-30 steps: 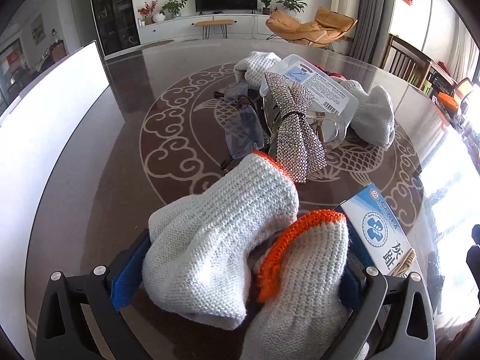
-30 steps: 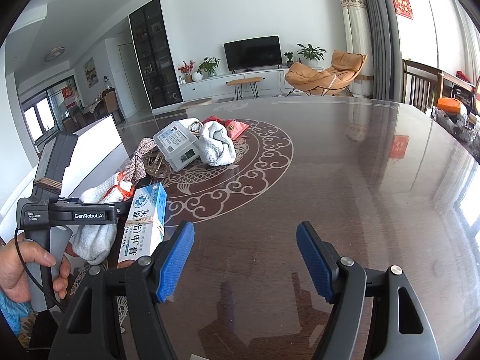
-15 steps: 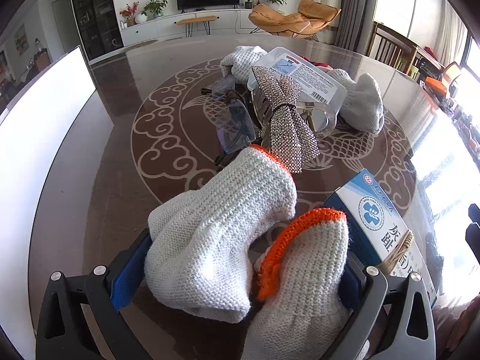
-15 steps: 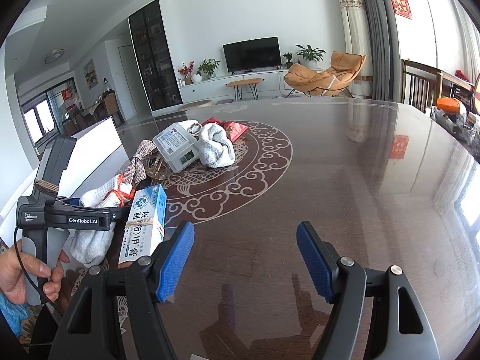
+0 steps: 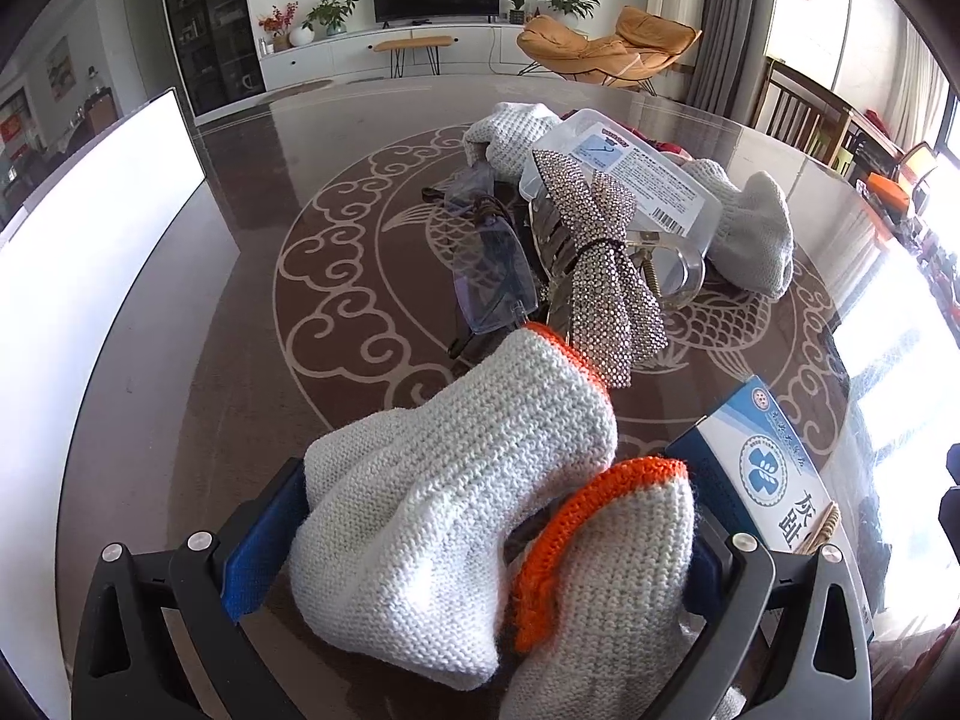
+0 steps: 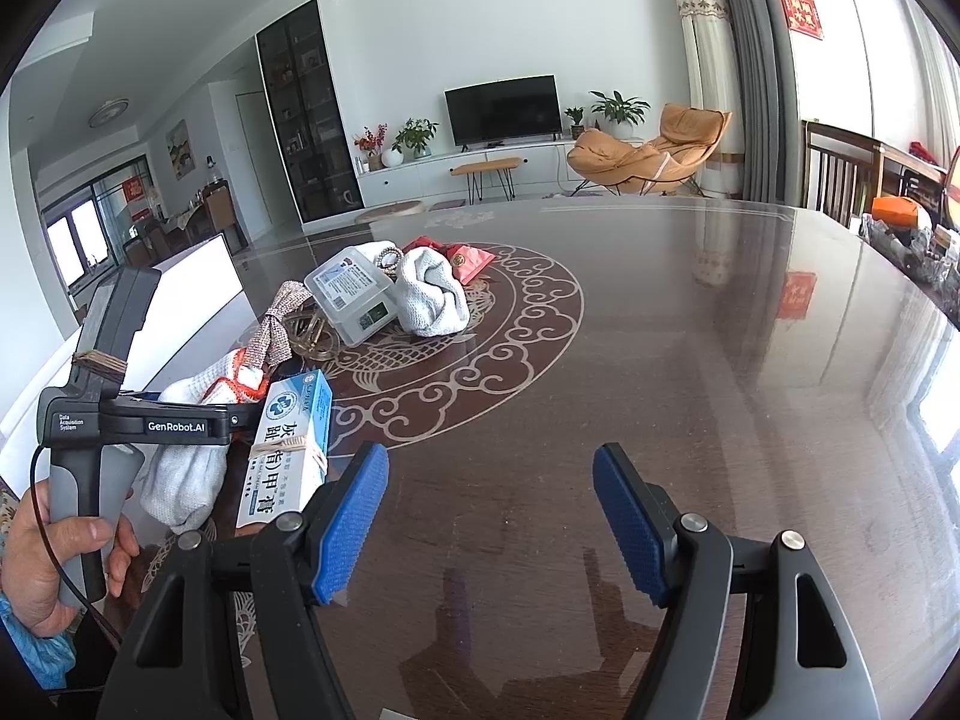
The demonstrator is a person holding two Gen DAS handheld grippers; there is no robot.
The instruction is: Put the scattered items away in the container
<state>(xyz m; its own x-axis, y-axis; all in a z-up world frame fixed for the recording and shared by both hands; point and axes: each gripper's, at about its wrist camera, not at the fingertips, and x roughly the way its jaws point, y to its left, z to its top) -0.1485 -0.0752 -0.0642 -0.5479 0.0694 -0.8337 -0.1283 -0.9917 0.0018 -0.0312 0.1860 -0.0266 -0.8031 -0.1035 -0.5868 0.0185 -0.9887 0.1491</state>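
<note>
1. In the left wrist view we see our left gripper (image 5: 480,546) with its jaws pinching a pair of white knit gloves (image 5: 456,516) with orange cuffs; the blue pads press on the bundle from both sides.
2. The gloves are bunched together just above the dark table (image 5: 198,360), which has a pale cloud and fish ornament in its middle.
3. Just beside the gloves on the right lies a blue and white medicine box (image 5: 774,480) with a rubber band around it.
4. Behind the gloves we see a rhinestone bow (image 5: 600,264), and left of it a pair of tinted glasses (image 5: 492,276).
5. Farther back there is a clear plastic box (image 5: 624,174) with a printed label; we cannot tell whether it is the container of the task. Another white glove (image 5: 750,228) lies against its right side.
6. A big white panel (image 5: 90,228) stands at the left edge of the table.
7. In the right wrist view our right gripper (image 6: 489,516) has its jaws spread wide and holds nothing; it hovers over a bare part of the table, well apart from the pile.
8. There we also see a hand (image 6: 42,564) holding the grip of the left gripper, and red packets (image 6: 462,255) behind the plastic box.
</note>
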